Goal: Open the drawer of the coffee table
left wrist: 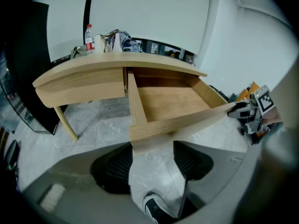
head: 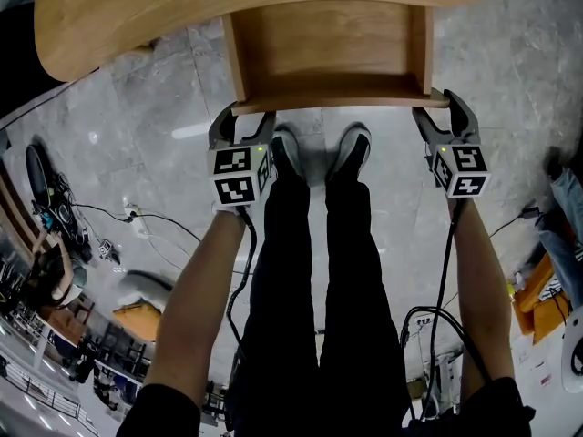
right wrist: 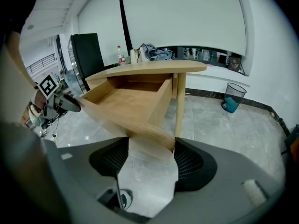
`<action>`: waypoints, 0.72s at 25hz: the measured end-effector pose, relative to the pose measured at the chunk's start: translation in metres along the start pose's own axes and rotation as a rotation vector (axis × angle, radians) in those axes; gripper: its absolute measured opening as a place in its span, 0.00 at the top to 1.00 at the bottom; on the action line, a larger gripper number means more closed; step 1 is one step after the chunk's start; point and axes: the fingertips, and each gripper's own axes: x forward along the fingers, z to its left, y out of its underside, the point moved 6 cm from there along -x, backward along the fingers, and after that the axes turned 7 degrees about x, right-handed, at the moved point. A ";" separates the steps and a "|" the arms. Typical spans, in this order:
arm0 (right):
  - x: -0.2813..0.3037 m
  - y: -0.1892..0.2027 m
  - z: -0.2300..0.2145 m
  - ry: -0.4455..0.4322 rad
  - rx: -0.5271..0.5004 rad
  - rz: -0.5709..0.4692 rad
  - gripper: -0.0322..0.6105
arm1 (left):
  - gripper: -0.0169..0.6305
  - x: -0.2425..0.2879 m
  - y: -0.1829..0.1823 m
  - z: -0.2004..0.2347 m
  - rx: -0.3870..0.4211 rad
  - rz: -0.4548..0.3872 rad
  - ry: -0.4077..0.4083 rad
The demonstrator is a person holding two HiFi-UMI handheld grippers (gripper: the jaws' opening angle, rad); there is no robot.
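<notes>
The wooden coffee table (head: 182, 7) has its drawer (head: 328, 48) pulled out toward me, and the inside is bare. The left gripper (head: 241, 121) sits at the left end of the drawer front (head: 337, 101), the right gripper (head: 446, 116) at its right end. In the left gripper view the left gripper (left wrist: 152, 153) is open, with the corner of the front (left wrist: 187, 120) between the jaw tips. The right gripper (right wrist: 147, 155) is likewise open around the opposite corner of the front (right wrist: 126, 125).
A water bottle (left wrist: 88, 38) and bundled cloth (left wrist: 121, 41) rest on the tabletop. My shoes (head: 351, 148) stand on grey tile just under the drawer. Cables (head: 137, 217) trail at the left, a teal bin (right wrist: 232, 97) stands at the right, and a black cabinet (right wrist: 86, 55) stands beyond the table.
</notes>
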 end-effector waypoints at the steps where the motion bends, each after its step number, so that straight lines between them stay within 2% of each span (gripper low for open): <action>1: 0.000 0.002 0.001 0.000 0.002 0.003 0.49 | 0.53 0.000 0.002 0.000 0.000 0.004 0.000; 11: 0.008 0.014 -0.001 0.012 0.004 0.026 0.49 | 0.53 0.010 0.010 -0.001 0.022 0.045 0.013; 18: 0.015 0.019 -0.002 0.008 0.015 0.068 0.49 | 0.53 0.015 0.014 0.000 0.074 0.079 0.021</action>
